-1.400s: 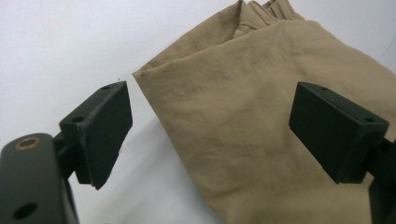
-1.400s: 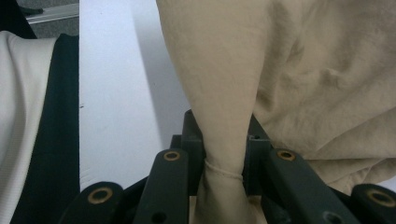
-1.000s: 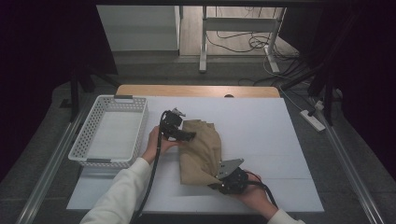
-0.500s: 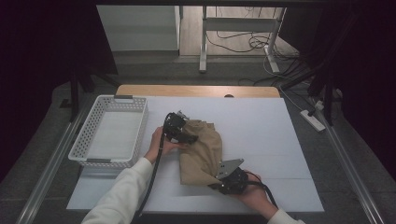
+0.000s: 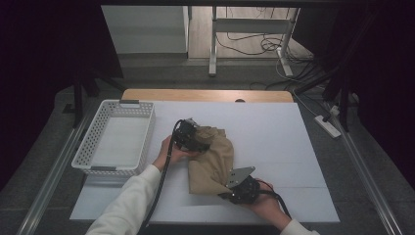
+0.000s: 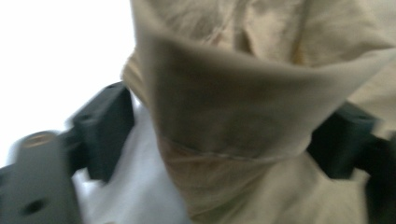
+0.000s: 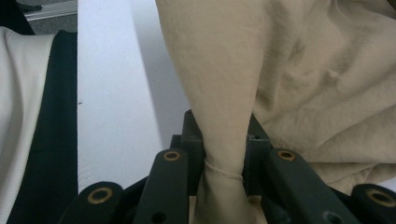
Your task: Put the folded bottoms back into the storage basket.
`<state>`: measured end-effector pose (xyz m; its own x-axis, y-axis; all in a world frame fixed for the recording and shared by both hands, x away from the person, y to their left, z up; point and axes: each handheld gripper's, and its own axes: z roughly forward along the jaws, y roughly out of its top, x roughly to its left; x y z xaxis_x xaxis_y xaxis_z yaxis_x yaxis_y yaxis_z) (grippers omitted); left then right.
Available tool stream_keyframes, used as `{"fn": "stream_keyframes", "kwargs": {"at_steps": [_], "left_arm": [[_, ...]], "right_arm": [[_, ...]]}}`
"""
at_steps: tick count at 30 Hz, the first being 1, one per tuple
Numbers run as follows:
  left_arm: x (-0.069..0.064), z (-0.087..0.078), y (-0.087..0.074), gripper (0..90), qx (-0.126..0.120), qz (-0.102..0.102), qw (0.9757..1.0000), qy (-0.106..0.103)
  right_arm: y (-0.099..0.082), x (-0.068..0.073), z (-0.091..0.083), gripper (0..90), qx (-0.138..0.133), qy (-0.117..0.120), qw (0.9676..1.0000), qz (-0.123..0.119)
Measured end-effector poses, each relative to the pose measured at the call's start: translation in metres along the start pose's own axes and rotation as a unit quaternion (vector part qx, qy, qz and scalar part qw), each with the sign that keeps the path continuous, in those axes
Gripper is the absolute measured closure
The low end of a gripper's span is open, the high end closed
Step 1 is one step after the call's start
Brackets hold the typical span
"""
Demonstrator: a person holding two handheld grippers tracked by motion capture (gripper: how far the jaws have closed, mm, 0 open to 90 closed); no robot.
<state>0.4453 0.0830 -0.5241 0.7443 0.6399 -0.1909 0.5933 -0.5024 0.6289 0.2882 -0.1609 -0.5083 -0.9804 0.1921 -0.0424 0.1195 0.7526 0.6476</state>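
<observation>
On the white bench (image 5: 293, 147), the left hand-held gripper (image 5: 198, 142) has just been closing around the tan cloth (image 5: 215, 161), not yet clamped, while the right hand-held gripper (image 5: 234, 188) pinches its hem, readying a fold.

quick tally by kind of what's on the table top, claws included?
Cloth: 1
Basket: 1
Claws: 2, left claw and right claw
Total: 4
</observation>
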Motion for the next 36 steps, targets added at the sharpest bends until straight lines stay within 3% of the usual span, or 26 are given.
{"fn": "stream_keyframes", "kwargs": {"at_steps": [4,9,23,36], "left_arm": [[-0.001,-0.004,0.0,35.5,-0.003,0.014,0.9998,-0.016],[-0.004,-0.008,0.001,49.1,-0.003,0.027,0.9995,-0.013],[-0.003,-0.015,0.0,61.2,-0.018,0.02,0.9992,-0.028],[-0.004,-0.023,0.0,66.7,-0.033,0.025,0.9983,-0.041]], "right_arm": [[0.0,0.0,0.0,75.9,-0.001,-0.001,1.0,0.001],[0.0,0.0,-0.001,75.8,0.0,-0.003,1.0,0.0],[0.0,0.0,-0.002,75.8,-0.007,-0.009,0.9999,0.001],[0.0,-0.001,-0.006,76.8,-0.015,-0.013,0.9998,0.004]]}}
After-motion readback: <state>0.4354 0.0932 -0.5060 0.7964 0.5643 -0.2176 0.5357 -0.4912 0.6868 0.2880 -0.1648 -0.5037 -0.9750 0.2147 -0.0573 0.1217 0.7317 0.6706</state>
